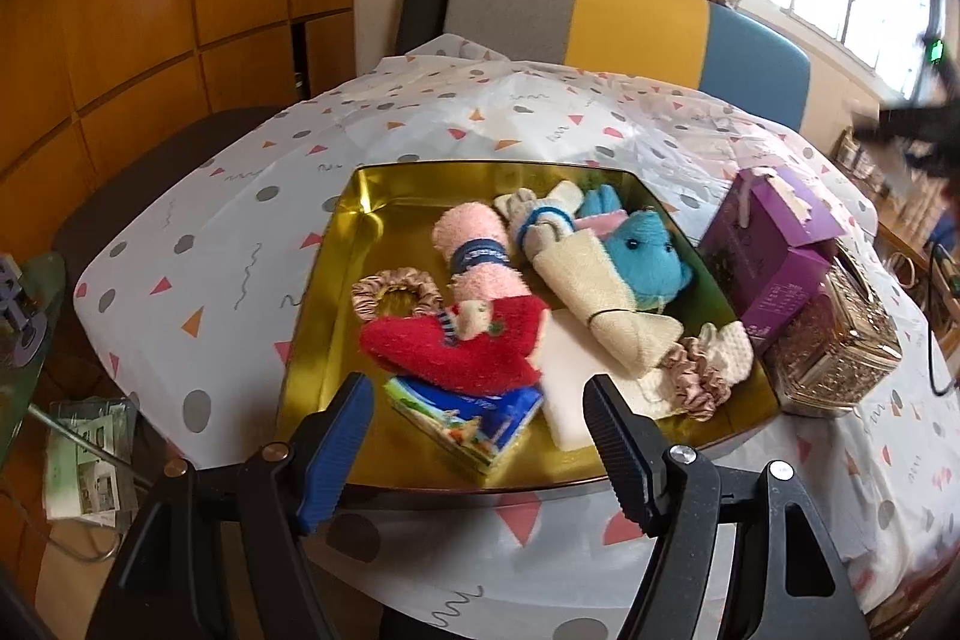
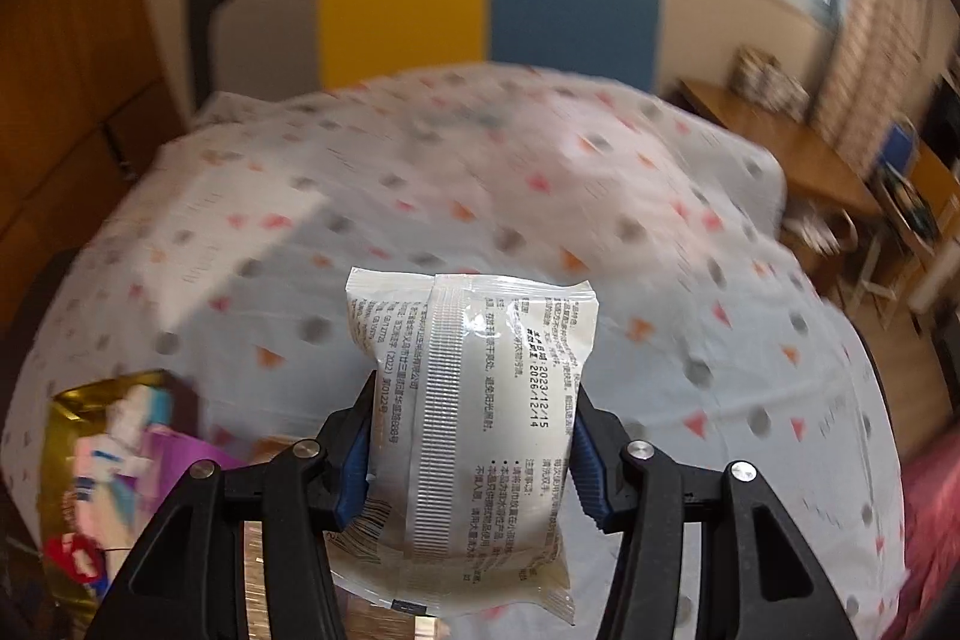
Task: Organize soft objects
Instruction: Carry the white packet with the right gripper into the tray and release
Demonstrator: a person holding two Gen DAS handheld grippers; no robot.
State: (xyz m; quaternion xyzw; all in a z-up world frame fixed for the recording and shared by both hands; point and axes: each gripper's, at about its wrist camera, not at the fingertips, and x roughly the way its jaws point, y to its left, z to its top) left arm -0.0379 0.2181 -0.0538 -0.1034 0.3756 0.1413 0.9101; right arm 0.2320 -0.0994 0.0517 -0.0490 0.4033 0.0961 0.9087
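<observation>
A gold tray (image 1: 336, 274) on the patterned tablecloth holds soft things: a pink rolled towel (image 1: 471, 244), a red fuzzy sock (image 1: 456, 340), a blue plush toy (image 1: 645, 253), a beige rolled cloth (image 1: 600, 301), scrunchies (image 1: 396, 289) and a small cloth book (image 1: 474, 418). My left gripper (image 1: 480, 412) hovers open over the tray's near edge, nothing between its fingers. In the right wrist view my right gripper (image 2: 471, 418) is shut on a white sealed wipes packet (image 2: 474, 388), held above the table. The tray (image 2: 66, 400) shows blurred at lower left.
A purple box (image 1: 774, 250) and a glittery clear box (image 1: 840, 340) stand right of the tray. A grey, yellow and blue chair (image 1: 624, 22) is behind the table. A wooden desk (image 2: 780, 142) is at right. Papers (image 1: 90, 454) lie on the floor at left.
</observation>
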